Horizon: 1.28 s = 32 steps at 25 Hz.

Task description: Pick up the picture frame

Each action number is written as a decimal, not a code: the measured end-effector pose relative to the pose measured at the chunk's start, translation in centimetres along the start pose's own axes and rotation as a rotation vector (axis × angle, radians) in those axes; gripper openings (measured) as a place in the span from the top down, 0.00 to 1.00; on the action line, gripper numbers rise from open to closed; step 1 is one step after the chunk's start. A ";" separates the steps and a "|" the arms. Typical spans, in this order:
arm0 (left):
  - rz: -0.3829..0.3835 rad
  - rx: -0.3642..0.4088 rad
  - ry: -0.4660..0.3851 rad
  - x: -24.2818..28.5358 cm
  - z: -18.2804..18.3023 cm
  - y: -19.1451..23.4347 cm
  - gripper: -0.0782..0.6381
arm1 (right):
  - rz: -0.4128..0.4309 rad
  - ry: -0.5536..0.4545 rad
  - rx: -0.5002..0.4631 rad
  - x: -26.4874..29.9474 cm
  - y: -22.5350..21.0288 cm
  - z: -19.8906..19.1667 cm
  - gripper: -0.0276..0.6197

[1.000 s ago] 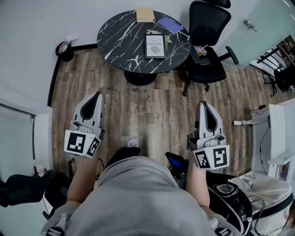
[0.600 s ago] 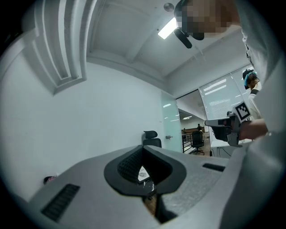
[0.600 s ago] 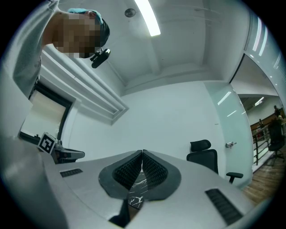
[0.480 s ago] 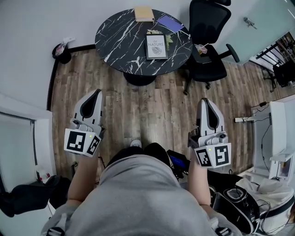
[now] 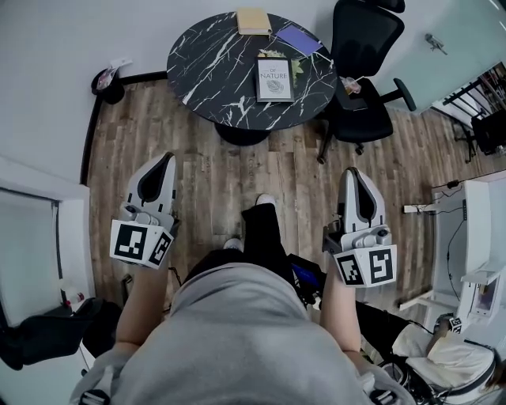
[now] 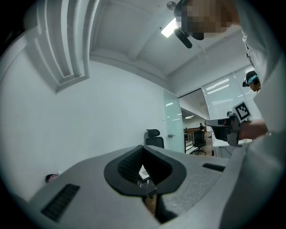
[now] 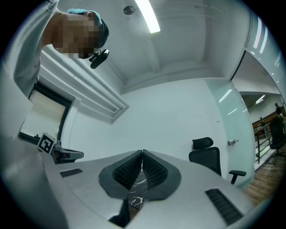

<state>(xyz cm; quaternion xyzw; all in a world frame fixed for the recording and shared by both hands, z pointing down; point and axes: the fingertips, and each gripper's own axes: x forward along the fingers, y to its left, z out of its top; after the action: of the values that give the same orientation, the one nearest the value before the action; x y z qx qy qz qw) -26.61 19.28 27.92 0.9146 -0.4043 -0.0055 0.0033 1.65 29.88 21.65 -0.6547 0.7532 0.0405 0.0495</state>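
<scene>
Head view: a leg (image 5: 261,229) now steps toward the table (image 5: 212,67). The left gripper (image 5: 165,161) and right gripper (image 5: 353,172), both closed and empty, are well short of the picture frame (image 5: 274,79).

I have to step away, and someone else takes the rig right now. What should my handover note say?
Grippers: left tongs shut, empty; right tongs shut, empty. Both are out over the floor, well short of the table.
Things: the picture frame sits untouched on the round table, on its right side near the office chair. A tan book and a purple notebook lie behind it.
Done: nothing yet.
Left: step up to the table, open one pair of tongs, grip the frame, lift it.
</scene>
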 end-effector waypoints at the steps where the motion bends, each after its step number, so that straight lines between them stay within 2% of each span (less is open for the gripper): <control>1: 0.004 0.000 0.000 0.1 -0.1 0.1 0.88 | 0.004 0.001 0.002 0.3 -0.1 -0.2 0.92; 14: 0.050 0.002 0.014 5.2 -0.1 1.9 0.88 | 0.072 0.015 0.019 6.7 -3.2 -1.2 0.92; 32: 0.159 0.014 0.030 17.9 -0.4 2.6 0.88 | 0.209 0.020 0.056 18.8 -13.0 -3.5 0.92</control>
<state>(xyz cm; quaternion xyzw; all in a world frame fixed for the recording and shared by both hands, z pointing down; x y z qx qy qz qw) -16.52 4.30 28.25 0.8797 -0.4754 0.0114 0.0032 11.83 9.14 22.72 -0.5714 0.8186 0.0179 0.0556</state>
